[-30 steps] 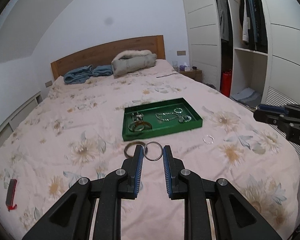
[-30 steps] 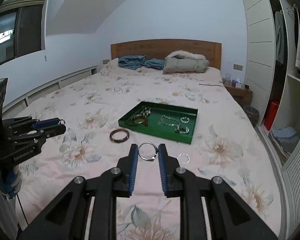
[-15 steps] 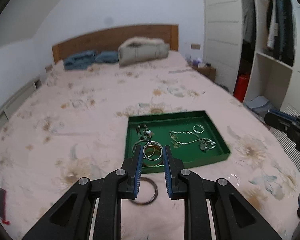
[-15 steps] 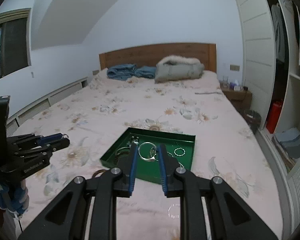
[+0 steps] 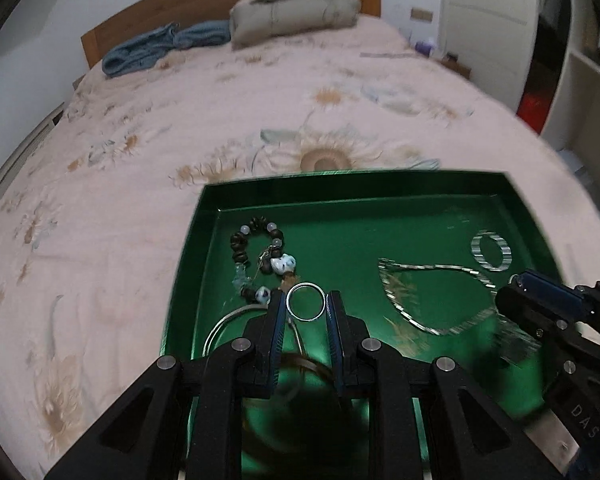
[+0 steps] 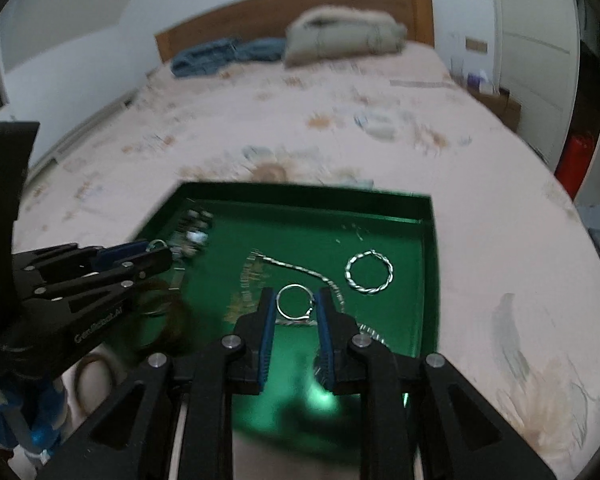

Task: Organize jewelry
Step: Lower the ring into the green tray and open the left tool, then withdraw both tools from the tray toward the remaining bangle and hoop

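A green tray lies on the bed and also shows in the right wrist view. My left gripper is shut on a plain silver ring held just above the tray's left part, near a beaded bracelet and thin bangles. My right gripper is shut on a silver ring with a small setting, above a silver chain necklace in the tray. A twisted silver ring lies in the tray's right part.
The floral bedspread surrounds the tray. A brown bangle lies on the bed beside the tray's near left corner. Pillows and blue clothes sit at the headboard. A wardrobe stands at the right.
Both grippers have moved forward and down with their rings, from above the bed to low over the tray. The tray now fills both views.
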